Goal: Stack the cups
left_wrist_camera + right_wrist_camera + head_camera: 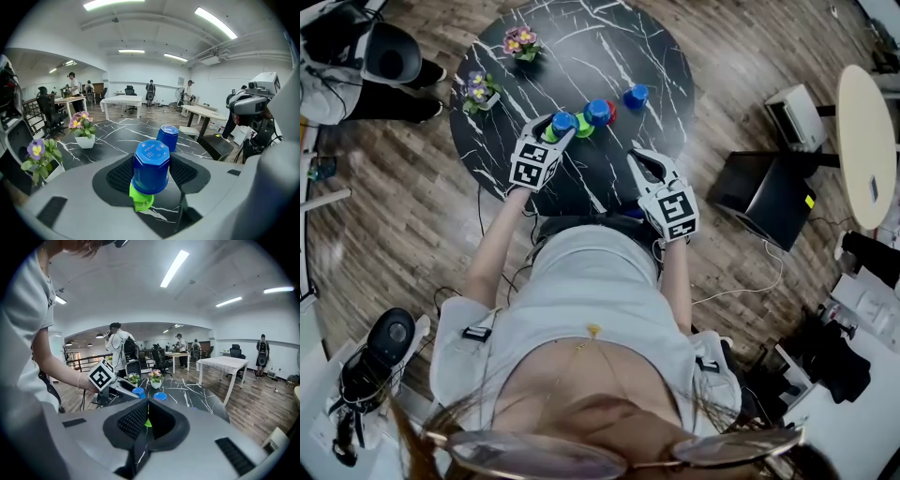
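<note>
On the round black marble table [581,52] my left gripper [560,126] is shut on an upturned blue cup [151,165], its pads against both sides. A green cup [140,199] pokes out under that blue cup. Just right of it, a second blue cup [598,112] sits over a red one, with a green cup [584,127] at its side. A third blue cup [636,96] stands alone further right and shows behind the held one in the left gripper view. My right gripper [642,161] is shut and empty near the table's front edge.
Two small flower pots [522,42] [477,89] stand at the table's back left. A black box [764,192] sits on the wooden floor to the right, beside a round beige table [867,141]. A person [356,66] stands at the upper left.
</note>
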Demonstrator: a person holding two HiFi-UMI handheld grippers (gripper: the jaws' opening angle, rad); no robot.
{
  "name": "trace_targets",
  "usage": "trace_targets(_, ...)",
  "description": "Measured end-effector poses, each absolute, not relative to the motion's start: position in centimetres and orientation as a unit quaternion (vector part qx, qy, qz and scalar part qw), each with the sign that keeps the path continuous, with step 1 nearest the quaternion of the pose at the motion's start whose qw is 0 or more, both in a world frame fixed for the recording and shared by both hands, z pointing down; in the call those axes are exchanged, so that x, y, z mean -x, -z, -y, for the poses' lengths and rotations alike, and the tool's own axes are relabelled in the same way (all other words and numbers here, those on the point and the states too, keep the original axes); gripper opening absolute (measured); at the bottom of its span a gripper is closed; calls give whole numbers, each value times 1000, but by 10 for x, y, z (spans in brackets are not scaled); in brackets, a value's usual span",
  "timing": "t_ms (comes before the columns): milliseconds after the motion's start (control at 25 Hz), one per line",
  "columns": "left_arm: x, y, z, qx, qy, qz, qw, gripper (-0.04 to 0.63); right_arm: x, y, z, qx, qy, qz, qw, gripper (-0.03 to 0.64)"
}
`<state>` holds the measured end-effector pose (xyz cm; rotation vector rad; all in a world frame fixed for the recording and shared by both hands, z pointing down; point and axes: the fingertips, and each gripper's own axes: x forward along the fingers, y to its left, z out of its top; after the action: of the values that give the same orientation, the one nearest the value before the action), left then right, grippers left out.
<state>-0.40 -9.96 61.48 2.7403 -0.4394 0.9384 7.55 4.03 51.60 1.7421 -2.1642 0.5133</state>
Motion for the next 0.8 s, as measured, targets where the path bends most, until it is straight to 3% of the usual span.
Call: trace_targets(800, 1, -625, 95, -929, -319, 152, 109, 256, -82, -519, -43, -608, -184, 755, 159, 18)
